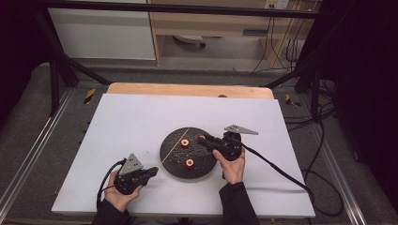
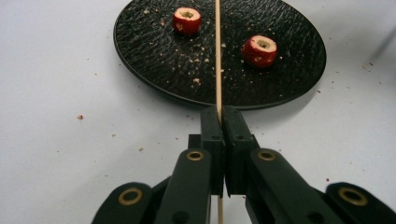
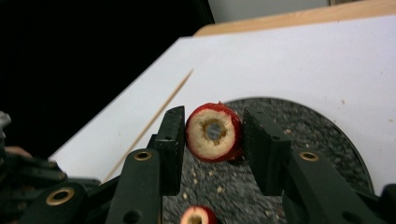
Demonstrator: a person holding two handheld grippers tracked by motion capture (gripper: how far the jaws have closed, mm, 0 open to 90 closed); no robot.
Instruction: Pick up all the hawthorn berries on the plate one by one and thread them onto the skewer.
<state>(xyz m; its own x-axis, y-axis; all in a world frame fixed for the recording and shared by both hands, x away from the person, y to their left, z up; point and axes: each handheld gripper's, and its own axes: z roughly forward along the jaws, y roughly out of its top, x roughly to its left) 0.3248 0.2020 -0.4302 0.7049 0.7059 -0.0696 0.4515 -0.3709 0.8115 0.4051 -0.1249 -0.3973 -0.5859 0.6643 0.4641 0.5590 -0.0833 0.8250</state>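
Note:
A thin wooden skewer (image 2: 217, 56) is pinched between the jaws of my left gripper (image 2: 219, 116), which is shut on it. The stick reaches out over a black round plate (image 2: 154, 46). Two red cored fruit pieces (image 2: 187, 20) (image 2: 259, 50) lie on that plate, one on each side of the skewer. My right gripper (image 3: 212, 126) is shut on a third red cored fruit (image 3: 214, 133), held just above the plate (image 3: 317, 135) with its hole facing the camera. From above, the left gripper (image 1: 156, 169) sits at the plate's near-left edge and the right gripper (image 1: 201, 138) over its right part.
The plate (image 1: 206, 164) rests mid-way on a white board (image 1: 141, 122) laid over a wooden table. Crumbs are scattered on the plate and the board. Cables trail from both grippers, the right one off the board's right side.

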